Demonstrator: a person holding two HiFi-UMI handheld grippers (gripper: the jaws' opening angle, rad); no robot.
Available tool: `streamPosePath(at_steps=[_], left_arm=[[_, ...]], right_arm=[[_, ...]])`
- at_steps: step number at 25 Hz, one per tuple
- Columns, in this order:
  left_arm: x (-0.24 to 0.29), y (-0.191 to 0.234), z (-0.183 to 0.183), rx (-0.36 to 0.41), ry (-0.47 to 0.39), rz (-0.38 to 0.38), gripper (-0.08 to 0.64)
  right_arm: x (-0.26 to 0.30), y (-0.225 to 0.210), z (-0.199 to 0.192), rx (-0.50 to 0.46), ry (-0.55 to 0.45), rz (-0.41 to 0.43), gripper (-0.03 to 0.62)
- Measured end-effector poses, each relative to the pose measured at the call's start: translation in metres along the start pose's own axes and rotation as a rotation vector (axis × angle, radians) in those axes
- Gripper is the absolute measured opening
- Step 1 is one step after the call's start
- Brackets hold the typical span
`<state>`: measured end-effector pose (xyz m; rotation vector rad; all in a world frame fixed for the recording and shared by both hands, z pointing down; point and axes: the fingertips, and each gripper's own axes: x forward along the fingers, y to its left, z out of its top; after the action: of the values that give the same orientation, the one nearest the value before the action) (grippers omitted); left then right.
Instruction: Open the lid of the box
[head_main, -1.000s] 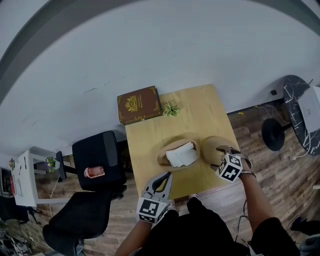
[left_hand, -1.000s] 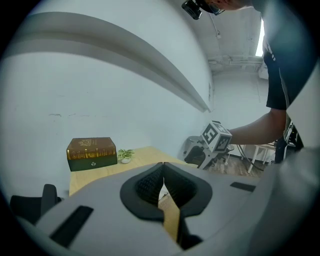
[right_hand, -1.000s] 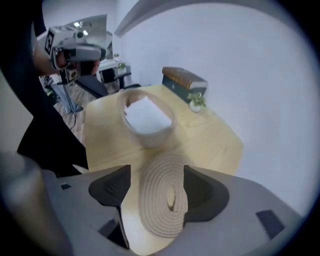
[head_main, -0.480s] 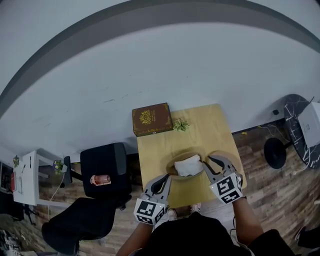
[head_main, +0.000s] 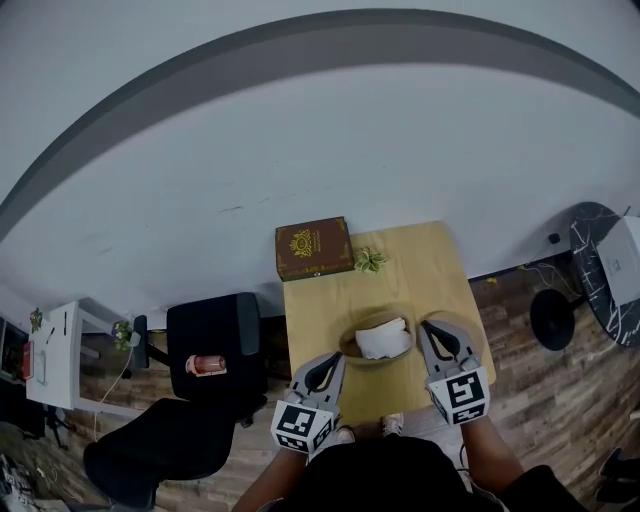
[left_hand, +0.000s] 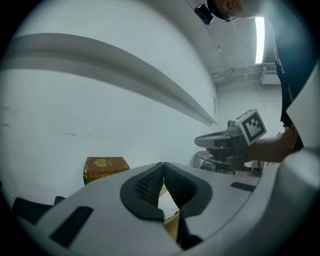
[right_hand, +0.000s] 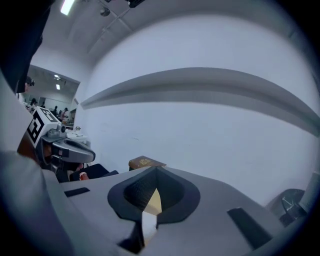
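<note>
A round tan box (head_main: 352, 346) sits open in the middle of the small wooden table (head_main: 320, 310), with white cloth (head_main: 384, 339) inside. My right gripper (head_main: 433, 331) (right_hand: 154, 170) is shut and empty, just right of that box; a tan rim that may be the lid shows beneath its fingers. My left gripper (head_main: 326, 364) (left_hand: 162, 164) is shut on nothing at the table's front edge, left of the box. A brown book-like box (head_main: 313, 248) (left_hand: 105, 168) (right_hand: 145, 162) lies closed at the table's back left corner.
A small green plant (head_main: 370, 261) stands beside the brown box. Two black chairs (head_main: 215, 345) are left of the table, one carrying a red item (head_main: 205, 364). A white side table (head_main: 60, 360) is far left, a dark round table (head_main: 598, 250) far right. A white wall is behind.
My right gripper has drawn back from over the tan lid toward the table's front and its jaws have closed. The head view has tilted up. The left gripper has barely moved.
</note>
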<state>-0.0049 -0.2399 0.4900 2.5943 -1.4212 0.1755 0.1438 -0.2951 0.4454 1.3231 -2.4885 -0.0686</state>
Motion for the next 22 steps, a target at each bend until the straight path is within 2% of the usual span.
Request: streamPosePath(at_steps=[4,8,14,22], left_arm=[[-0.004,0.004,0.007,-0.007,-0.037,0.012,0.020],[-0.006,0.004,0.006,-0.012,-0.042,0.017,0.020],[-0.008,-0.002,0.005,-0.015,-0.031,0.011,0.020],[-0.008,-0.006,0.005,0.046,-0.043,0.028,0.020]], right_arm=[[-0.005,0.000,-0.001,0.030,0.007,-0.053,0.018],[-0.009,0.006,0.001,0.018,0.002,-0.042,0.018],[-0.009,0.005,-0.010,0.006,0.059,-0.007,0.018],[-0.009,0.005,-0.017,-0.027,0.084,0.005,0.018]])
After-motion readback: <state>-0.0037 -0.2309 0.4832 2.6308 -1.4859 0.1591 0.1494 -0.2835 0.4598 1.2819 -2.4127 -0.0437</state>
